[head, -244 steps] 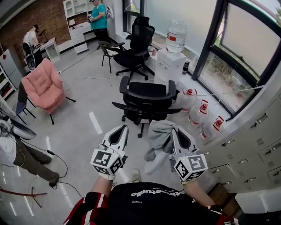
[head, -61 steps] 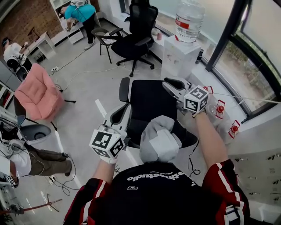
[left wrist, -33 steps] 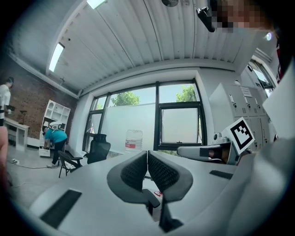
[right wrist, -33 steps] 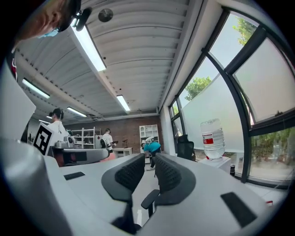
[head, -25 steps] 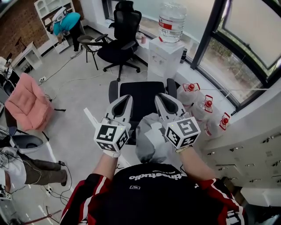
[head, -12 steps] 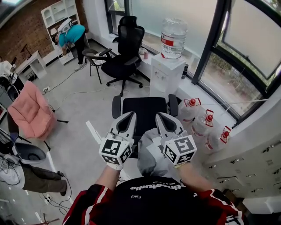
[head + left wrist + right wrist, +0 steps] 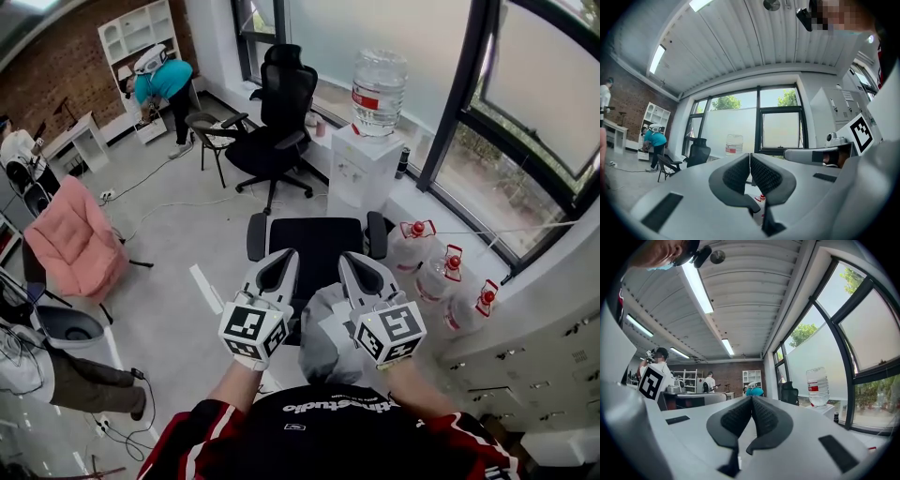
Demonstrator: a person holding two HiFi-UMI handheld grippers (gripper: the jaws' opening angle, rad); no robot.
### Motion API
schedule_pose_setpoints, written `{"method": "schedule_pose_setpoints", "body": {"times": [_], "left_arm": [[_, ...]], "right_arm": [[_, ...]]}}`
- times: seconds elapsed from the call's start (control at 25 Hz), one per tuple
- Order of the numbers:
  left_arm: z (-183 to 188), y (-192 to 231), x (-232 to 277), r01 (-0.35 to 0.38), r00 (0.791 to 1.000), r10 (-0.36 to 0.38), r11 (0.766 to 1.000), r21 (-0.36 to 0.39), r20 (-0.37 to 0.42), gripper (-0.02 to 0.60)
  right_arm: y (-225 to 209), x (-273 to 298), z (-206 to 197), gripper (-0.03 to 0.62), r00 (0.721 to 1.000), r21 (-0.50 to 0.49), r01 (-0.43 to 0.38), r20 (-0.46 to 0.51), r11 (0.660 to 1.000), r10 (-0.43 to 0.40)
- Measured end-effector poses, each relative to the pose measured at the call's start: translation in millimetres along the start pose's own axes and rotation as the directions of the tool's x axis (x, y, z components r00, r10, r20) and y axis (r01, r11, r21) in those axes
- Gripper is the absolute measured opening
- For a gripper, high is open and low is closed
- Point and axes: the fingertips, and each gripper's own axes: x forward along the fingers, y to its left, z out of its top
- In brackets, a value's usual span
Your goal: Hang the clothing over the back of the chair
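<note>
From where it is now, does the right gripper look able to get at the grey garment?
Probably yes. The grey garment sits right beside the right gripper with nothing between them. However, the jaws are shut, empty and pointing past it over the chair, so they would need to open and tilt down.

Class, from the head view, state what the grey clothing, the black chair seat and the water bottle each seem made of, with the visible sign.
Clothing: soft fabric, matt grey; it slumps in rounded folds.
Chair seat: black cloth or mesh, matt; too small to tell which.
Bottle: probably clear plastic, glossy; see-through with ribbed walls.
</note>
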Motion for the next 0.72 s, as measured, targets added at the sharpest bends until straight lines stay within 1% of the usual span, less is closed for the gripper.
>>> {"method": "schedule_pose_setpoints", "body": {"times": [0.44, 0.72], "left_arm": [[2, 5, -6, -0.012, 1.0, 0.012, 1.0, -0.002, 0.006, 0.025], [1, 6, -3, -0.012, 1.0, 0.012, 1.0, -0.01, 0.01, 0.025]], "right_arm": [[12, 5, -1, 0.011, 0.999, -0.01, -0.034, 0.005, 0.999, 0.034], [11, 11, -2, 0.002, 0.999, -0.008, -0.039, 0.001, 0.999, 0.039]]}}
